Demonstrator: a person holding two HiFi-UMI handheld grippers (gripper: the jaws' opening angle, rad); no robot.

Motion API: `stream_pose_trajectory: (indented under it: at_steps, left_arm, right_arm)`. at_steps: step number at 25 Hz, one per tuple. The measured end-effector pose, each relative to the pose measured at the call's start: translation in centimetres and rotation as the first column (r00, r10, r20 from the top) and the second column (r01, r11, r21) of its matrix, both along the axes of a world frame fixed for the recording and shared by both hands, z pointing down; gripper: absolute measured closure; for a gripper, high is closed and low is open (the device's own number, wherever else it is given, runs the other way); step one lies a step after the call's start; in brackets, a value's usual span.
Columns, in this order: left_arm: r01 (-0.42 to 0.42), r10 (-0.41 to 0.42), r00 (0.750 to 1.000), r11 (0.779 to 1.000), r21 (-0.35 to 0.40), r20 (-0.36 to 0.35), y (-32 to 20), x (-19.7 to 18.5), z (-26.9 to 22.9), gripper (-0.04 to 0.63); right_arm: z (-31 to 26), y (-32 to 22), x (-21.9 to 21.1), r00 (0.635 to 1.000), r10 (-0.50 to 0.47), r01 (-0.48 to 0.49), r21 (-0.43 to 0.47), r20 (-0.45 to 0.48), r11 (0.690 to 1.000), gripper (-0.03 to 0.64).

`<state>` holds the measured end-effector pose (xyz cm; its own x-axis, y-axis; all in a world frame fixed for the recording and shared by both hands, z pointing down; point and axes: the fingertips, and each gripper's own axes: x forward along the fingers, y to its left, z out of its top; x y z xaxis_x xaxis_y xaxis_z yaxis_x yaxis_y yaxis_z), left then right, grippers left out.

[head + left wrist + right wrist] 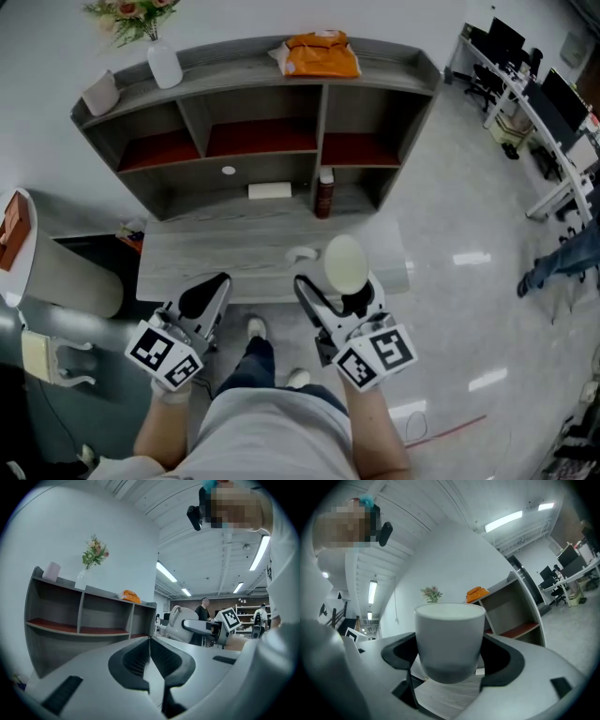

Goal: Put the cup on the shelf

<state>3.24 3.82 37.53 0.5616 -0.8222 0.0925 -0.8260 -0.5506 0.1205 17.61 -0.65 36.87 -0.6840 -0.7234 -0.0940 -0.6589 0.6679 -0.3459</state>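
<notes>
A white cup (345, 262) (449, 639) stands upright between the jaws of my right gripper (339, 292) (450, 660), which is shut on it and holds it above the desk's front edge. The grey shelf unit (258, 141) (513, 609) (79, 616) with red-lined compartments stands at the back of the desk, beyond the cup. My left gripper (204, 298) (150, 660) hovers over the desk's front left with its jaws shut and nothing between them.
On the shelf top sit an orange bag (321, 54), a white vase with flowers (163, 64) and a pale cup (100, 92). A white box (269, 190) and a dark bottle (323, 194) stand under the shelf. A small white object (302, 254) lies on the desk (234, 253).
</notes>
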Motion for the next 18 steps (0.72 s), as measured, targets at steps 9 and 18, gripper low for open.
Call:
stream_pose_trajectory:
  at_steps: [9, 18]
  left_arm:
    - [-0.021, 0.021, 1.000, 1.000, -0.010, -0.014, -8.2, -3.7, 0.1, 0.574]
    - [-0.077, 0.077, 0.997, 0.997, -0.008, -0.015, -15.0, -8.4, -0.1, 0.574]
  right_arm:
    - [0.8, -8.1, -3.9, 0.999, 0.020, -0.020, -0.022, -0.043, 1.000, 0.222]
    - [1.6, -16.1, -9.1, 0.993, 0.073, -0.076, -0.030, -0.091, 0.997, 0.222]
